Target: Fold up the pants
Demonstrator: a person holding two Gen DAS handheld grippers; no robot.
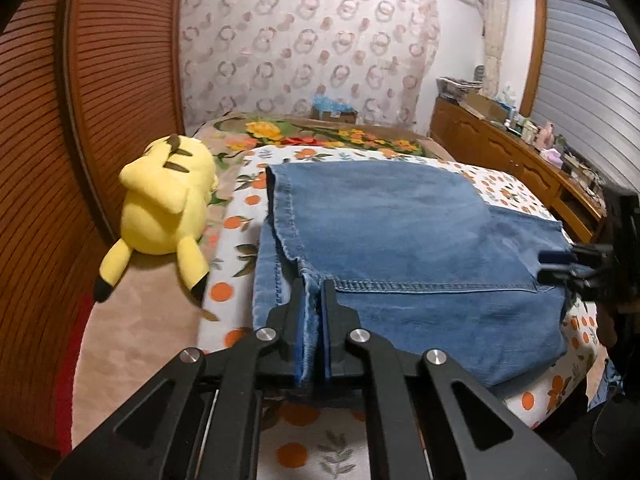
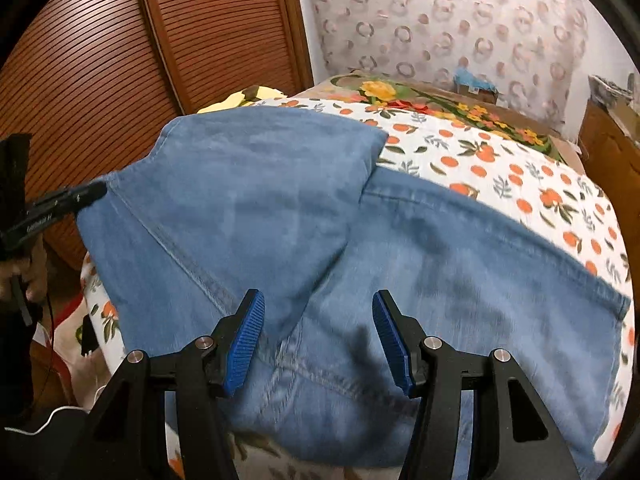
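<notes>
Blue denim pants (image 1: 400,220) lie partly folded on the bed, one section laid over the rest. In the left wrist view my left gripper (image 1: 313,286) is shut on a ridge of denim at the pants' near left edge, the cloth pinched between its blue pads. The right wrist view shows that same left gripper (image 2: 92,192) at the pants' left corner. My right gripper (image 2: 317,296) stands open just over the pants (image 2: 280,200) near a seam, nothing pressed between its fingers. That right gripper (image 1: 556,266) also shows at the pants' right edge in the left wrist view.
A yellow plush toy (image 1: 168,200) lies left of the pants on the bed. The orange-print sheet (image 1: 504,192) covers the bed, with a floral blanket beyond. A cluttered wooden dresser (image 1: 500,144) stands to the right and louvred wooden doors (image 1: 120,60) to the left.
</notes>
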